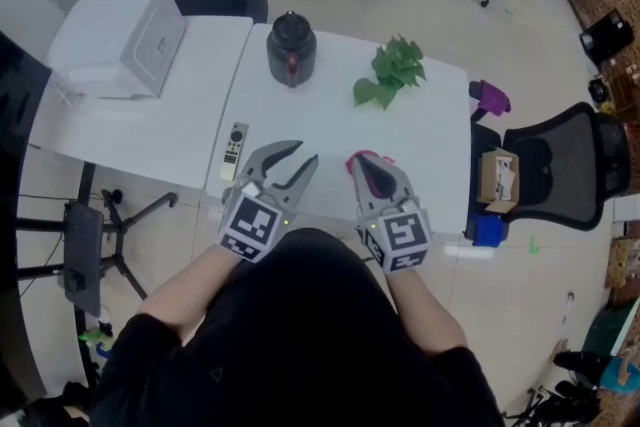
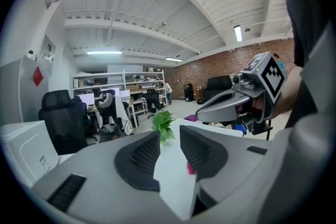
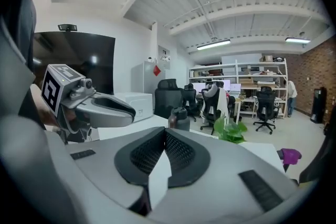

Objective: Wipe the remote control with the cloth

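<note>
Currently, item 1: remote control (image 1: 234, 151), flat on white table (image 1: 330, 120) near its L edge, just beside L gripper (image 1: 305, 153), untouched. Item 2: pink cloth (image 1: 387, 160), on table under R gripper (image 1: 358, 165), mostly hidden, not held. L gripper: fingers apart, nothing btwn them. R gripper: fingers together, empty. Risks, as judged: R fingers must part before taking cloth, else they only shove it; remote lies close to table edge, so a wipe w/o L gripper pinning it could skid it off; a shallow pinch could drop cloth mid-wipe. Kettle (image 1: 291, 48) & plant (image 1: 392, 72) stand well apart, low risk. Writing: none legible; marker cube (image 1: 250, 223) on each gripper shows b/w squares only; red sign (image 2: 38, 76) on wall too small to read.
</note>
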A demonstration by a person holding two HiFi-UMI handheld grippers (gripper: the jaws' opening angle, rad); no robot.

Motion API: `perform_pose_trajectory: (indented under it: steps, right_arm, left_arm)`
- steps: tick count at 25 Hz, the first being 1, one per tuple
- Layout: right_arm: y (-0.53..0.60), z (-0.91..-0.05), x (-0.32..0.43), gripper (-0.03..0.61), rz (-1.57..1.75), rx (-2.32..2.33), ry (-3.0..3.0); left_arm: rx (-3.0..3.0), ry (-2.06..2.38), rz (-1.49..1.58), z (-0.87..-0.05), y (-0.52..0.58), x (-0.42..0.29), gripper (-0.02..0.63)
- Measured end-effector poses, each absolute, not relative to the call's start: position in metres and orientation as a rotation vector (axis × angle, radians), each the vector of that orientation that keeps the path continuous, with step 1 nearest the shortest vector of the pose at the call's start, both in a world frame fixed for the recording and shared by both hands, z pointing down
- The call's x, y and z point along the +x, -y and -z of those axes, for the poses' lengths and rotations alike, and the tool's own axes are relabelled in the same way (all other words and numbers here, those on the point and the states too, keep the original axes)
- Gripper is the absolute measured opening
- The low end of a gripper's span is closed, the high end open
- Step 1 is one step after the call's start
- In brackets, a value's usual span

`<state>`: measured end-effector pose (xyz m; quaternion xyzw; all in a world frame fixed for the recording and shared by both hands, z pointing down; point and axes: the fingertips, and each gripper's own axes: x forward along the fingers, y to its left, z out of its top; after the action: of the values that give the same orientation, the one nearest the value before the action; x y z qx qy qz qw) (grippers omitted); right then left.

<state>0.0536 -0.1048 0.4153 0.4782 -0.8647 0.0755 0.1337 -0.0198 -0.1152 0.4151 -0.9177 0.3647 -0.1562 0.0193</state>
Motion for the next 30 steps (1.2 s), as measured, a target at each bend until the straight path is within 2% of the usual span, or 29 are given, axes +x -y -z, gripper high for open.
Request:
perform_pose_trajectory:
  steps: [4,5,30]
  right_arm:
    - [0.099,-0.41,0.042,0.009,-0.197,1.348,2.555]
    - [0.097,-0.41,0.04,0.009,-0.2,1.342,2.559]
    - [0.089,-0.414,0.027,0.006,-0.173,1.277,2.597]
  left_arm:
    - [-2.846,-1.052,0.479,-0.409,0.105,-0.006,0.014]
    - [-2.85,-1.046,0.476,-0.409,0.104,-0.004,0.003]
    - [-2.881,-1.024,0.487,-0.413,0.097,0.002,0.002]
